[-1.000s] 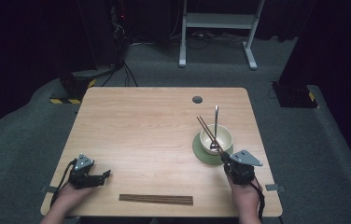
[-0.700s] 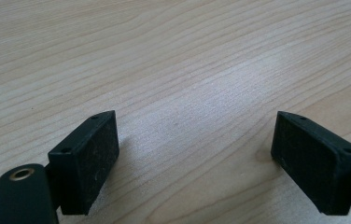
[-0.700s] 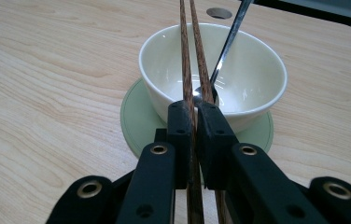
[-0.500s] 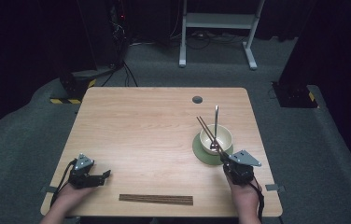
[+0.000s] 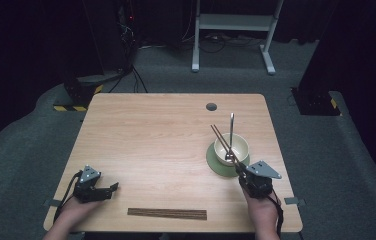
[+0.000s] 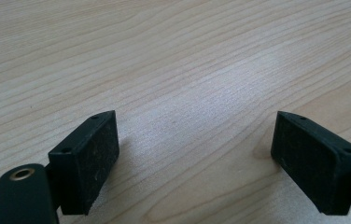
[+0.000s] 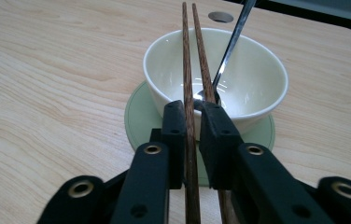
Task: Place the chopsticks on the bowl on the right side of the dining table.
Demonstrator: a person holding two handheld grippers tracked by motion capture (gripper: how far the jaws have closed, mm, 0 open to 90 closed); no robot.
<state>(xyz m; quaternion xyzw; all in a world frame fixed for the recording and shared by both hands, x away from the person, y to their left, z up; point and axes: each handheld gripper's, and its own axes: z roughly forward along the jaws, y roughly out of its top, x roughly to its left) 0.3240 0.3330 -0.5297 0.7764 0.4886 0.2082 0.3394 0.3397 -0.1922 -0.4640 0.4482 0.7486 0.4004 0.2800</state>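
Observation:
A cream bowl (image 5: 231, 149) (image 7: 253, 70) stands on a green saucer (image 5: 215, 165) (image 7: 136, 116) at the table's right. A metal spoon (image 5: 231, 130) (image 7: 232, 42) leans in the bowl. A pair of brown chopsticks (image 5: 221, 138) (image 7: 186, 56) lies across the bowl's near rim, pointing away from me. My right gripper (image 5: 237, 165) (image 7: 193, 109) sits just in front of the bowl with the chopsticks between its jaws. Its jaws have just been opening, and a thin gap shows beside the sticks. My left gripper (image 5: 113, 188) (image 6: 194, 154) rests open on the bare wood at the front left.
A long dark brown strip (image 5: 167, 213) lies along the table's front edge between my hands. A round cable hole (image 5: 211, 106) (image 7: 220, 17) sits near the far edge. Beyond the table stand a white metal frame (image 5: 233, 30) and cables on grey carpet.

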